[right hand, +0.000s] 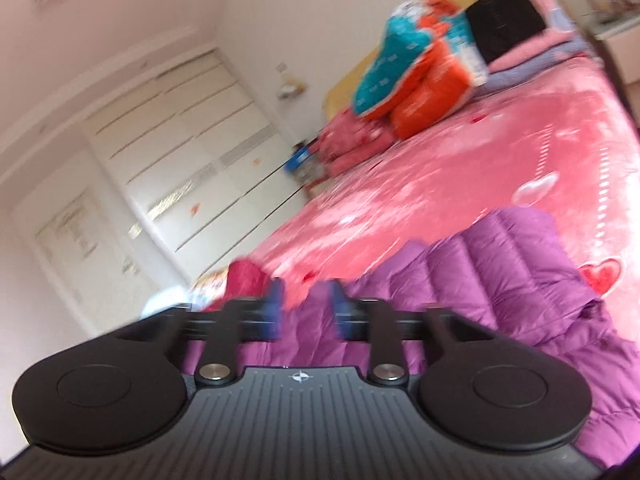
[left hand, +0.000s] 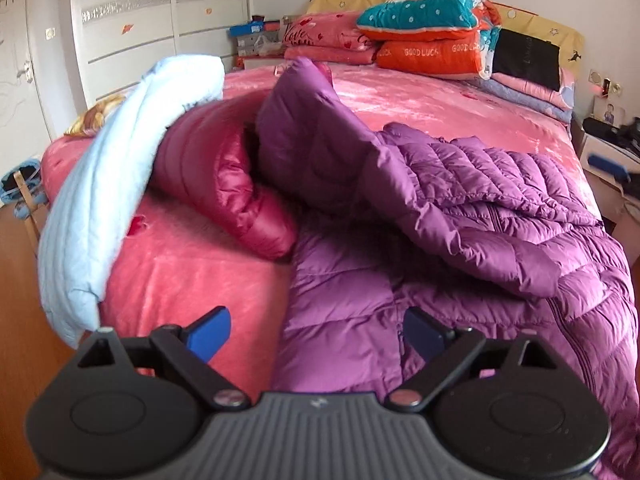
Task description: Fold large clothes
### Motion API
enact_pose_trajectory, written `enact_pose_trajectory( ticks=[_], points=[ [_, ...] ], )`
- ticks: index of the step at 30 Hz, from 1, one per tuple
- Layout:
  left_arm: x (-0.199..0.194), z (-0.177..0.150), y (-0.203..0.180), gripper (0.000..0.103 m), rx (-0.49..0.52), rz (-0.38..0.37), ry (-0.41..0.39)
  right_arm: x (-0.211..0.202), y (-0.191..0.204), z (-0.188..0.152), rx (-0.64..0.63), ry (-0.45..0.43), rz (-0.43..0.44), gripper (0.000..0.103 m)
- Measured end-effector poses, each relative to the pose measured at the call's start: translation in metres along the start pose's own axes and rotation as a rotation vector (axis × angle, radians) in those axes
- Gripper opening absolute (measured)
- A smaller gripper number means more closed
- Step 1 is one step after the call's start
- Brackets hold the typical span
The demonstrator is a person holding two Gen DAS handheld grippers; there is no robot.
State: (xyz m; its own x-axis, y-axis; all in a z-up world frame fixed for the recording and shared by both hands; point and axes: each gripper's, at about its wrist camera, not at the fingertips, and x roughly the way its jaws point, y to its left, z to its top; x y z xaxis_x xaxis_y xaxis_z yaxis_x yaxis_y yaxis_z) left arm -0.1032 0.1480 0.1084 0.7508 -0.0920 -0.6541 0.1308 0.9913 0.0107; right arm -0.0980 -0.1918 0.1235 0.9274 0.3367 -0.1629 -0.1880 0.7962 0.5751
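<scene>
A purple quilted down jacket (left hand: 472, 216) lies rumpled on the pink bed (left hand: 420, 100), one part raised in a fold near the middle. My left gripper (left hand: 316, 334) is open and empty, just above the jacket's near edge. In the right wrist view my right gripper (right hand: 306, 300) has its blue fingers close together with a fold of the purple jacket (right hand: 480, 276) between them, lifted above the bed (right hand: 440, 160). The right view is tilted and blurred.
A crimson down jacket (left hand: 216, 184) and a light blue garment (left hand: 112, 184) lie at the bed's left. Folded quilts and pillows (left hand: 432, 28) are stacked at the headboard. White wardrobes (left hand: 160, 12) stand left; a nightstand (left hand: 608, 148) stands right.
</scene>
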Motion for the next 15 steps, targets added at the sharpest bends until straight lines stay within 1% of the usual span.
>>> enact_pose_trajectory(
  ticks=[1, 4, 6, 7, 10, 13, 15],
  points=[
    [0.005, 0.000, -0.003, 0.093, -0.005, -0.013, 0.003, 0.003, 0.003, -0.006, -0.030, 0.025, 0.009, 0.102],
    [0.019, 0.007, -0.010, 0.093, -0.047, -0.059, 0.014, 0.012, 0.021, -0.024, -0.174, 0.096, 0.036, 0.101],
    [0.022, 0.014, -0.013, 0.093, -0.085, -0.088, -0.007, 0.014, 0.032, -0.039, -0.259, 0.135, 0.026, 0.102],
    [0.022, 0.018, -0.013, 0.093, -0.101, -0.100, -0.022, 0.017, 0.035, -0.045, -0.292, 0.160, 0.039, 0.102],
    [0.022, 0.030, -0.011, 0.093, -0.152, -0.117, -0.063, 0.028, 0.040, -0.058, -0.387, 0.235, 0.112, 0.103],
    [0.024, 0.035, -0.007, 0.093, -0.207, -0.145, -0.088, 0.033, 0.055, -0.075, -0.486, 0.303, 0.195, 0.103],
    [0.026, 0.036, -0.007, 0.093, -0.219, -0.153, -0.098, 0.034, 0.069, -0.092, -0.579, 0.340, 0.206, 0.103]
  ],
)
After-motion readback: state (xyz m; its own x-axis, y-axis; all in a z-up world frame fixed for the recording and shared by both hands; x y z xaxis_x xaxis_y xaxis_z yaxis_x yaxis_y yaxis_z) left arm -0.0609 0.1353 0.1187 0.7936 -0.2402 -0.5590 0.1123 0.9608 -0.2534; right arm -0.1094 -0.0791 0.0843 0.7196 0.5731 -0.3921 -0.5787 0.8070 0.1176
